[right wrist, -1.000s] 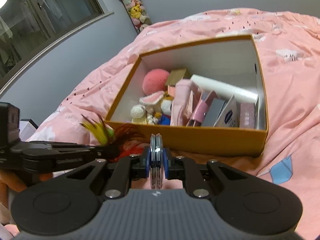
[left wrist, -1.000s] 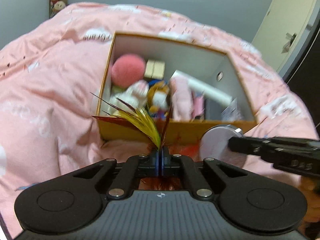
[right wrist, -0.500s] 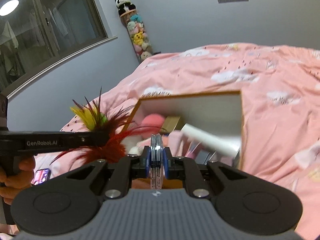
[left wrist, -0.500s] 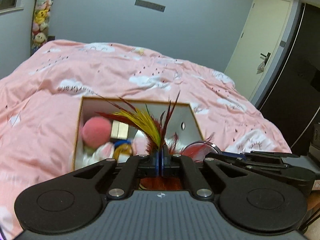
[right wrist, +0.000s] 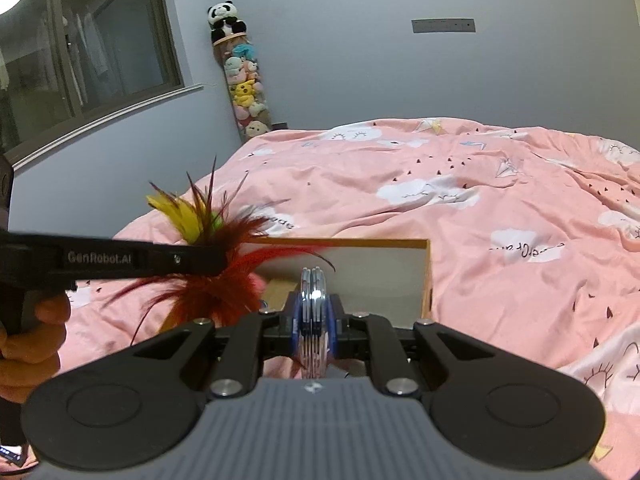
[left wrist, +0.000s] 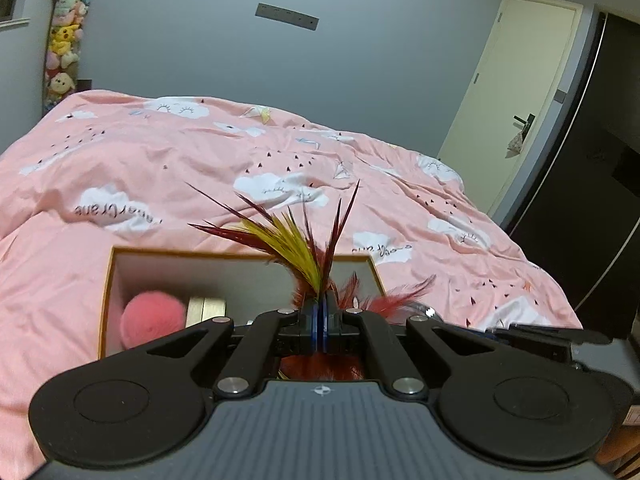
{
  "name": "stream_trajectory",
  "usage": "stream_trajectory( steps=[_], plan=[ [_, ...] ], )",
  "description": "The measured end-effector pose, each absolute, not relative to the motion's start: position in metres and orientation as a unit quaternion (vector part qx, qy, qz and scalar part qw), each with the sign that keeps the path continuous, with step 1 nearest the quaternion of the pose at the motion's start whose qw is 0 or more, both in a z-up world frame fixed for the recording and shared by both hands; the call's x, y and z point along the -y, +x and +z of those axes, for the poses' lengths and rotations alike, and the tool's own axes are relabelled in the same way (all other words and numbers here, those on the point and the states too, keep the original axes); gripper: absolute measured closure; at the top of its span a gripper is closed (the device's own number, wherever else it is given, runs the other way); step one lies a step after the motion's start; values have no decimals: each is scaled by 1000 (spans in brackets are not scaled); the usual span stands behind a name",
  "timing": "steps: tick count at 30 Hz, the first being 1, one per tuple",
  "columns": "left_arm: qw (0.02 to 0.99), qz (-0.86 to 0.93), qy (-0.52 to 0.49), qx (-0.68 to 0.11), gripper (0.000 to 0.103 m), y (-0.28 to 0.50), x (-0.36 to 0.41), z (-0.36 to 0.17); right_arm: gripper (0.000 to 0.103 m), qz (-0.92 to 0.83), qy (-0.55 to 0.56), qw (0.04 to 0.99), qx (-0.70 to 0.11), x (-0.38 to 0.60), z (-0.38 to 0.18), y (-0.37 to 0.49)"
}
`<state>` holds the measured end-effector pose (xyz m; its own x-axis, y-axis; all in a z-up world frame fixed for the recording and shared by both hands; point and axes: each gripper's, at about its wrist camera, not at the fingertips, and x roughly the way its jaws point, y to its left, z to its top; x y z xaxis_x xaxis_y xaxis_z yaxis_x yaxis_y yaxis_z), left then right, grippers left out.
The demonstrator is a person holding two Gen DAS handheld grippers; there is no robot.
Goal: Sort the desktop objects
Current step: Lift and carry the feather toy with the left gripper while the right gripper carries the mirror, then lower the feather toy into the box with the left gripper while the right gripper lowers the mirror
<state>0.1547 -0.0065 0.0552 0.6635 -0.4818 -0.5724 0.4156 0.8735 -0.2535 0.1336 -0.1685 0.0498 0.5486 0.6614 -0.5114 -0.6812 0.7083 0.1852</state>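
**Both grippers loaded above the sorting box**

The left gripper (left wrist: 321, 308) is clenched on a feather toy (left wrist: 296, 244), its blue pads pressed together around the base of the plumes. Yellow and dark red feathers fan upward from the closed jaws, and more red fluff shows beneath them. In the right wrist view the same toy (right wrist: 200, 240) sticks out of the left gripper's black finger, which crosses the left side of the picture, with a hand (right wrist: 32, 340) gripping the handle below it.

The right gripper (right wrist: 314, 312) is clamped on a round metal case (right wrist: 313, 300), held edge-on so that its stacked silvery rims stand upright between the pads.

Ahead of and below both grippers an open cardboard box (left wrist: 105, 292) rests on a pink quilt (left wrist: 160, 168) printed with white clouds. Inside its left end lie a pink pompom (left wrist: 154, 322) and, just beside it, a small beige box (left wrist: 206, 310); the rest of the interior is hidden behind the grippers. A tall tube of plush toys (right wrist: 244, 88) stands against the grey wall.
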Motion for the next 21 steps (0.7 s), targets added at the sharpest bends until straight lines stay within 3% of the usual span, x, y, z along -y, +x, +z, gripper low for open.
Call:
stream_trajectory(
  steps=[9, 21],
  plan=[
    [913, -244, -42, -325, 101, 198, 22, 49, 89, 358, -26, 887, -290, 154, 36, 170],
    [899, -223, -36, -374, 101, 245, 45, -4, 89, 344, -51, 884, -313, 131, 9, 208]
  ],
)
